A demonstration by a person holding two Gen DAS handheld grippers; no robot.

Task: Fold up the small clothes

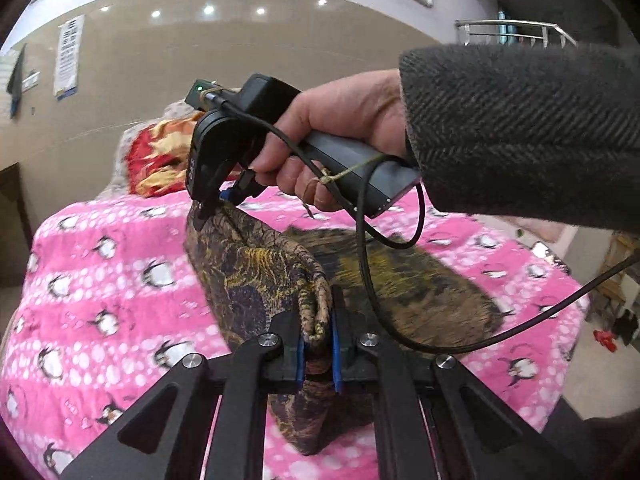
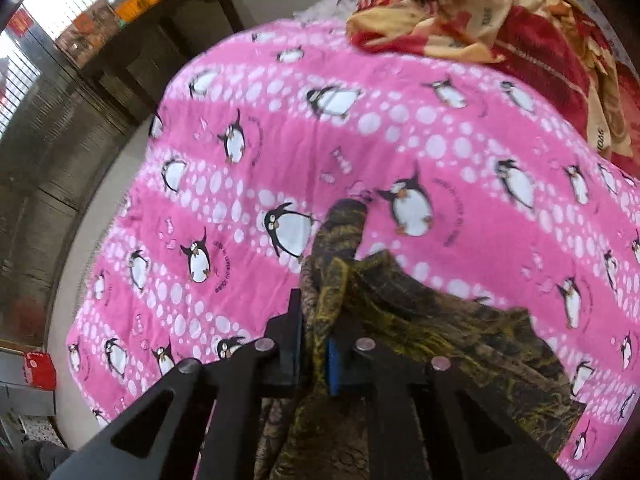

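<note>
A small brown, yellow and dark patterned garment is held up over a pink penguin blanket. My left gripper is shut on one bunched edge of it. My right gripper shows in the left wrist view, held by a hand in a grey sleeve, shut on the far edge. In the right wrist view my right gripper pinches the garment, whose cloth drapes to the right and one end sticks forward.
The pink blanket covers a bed. A red and yellow quilt is heaped at the head, also in the right wrist view. A dark cabinet stands beyond the bed. A black cable hangs over the garment.
</note>
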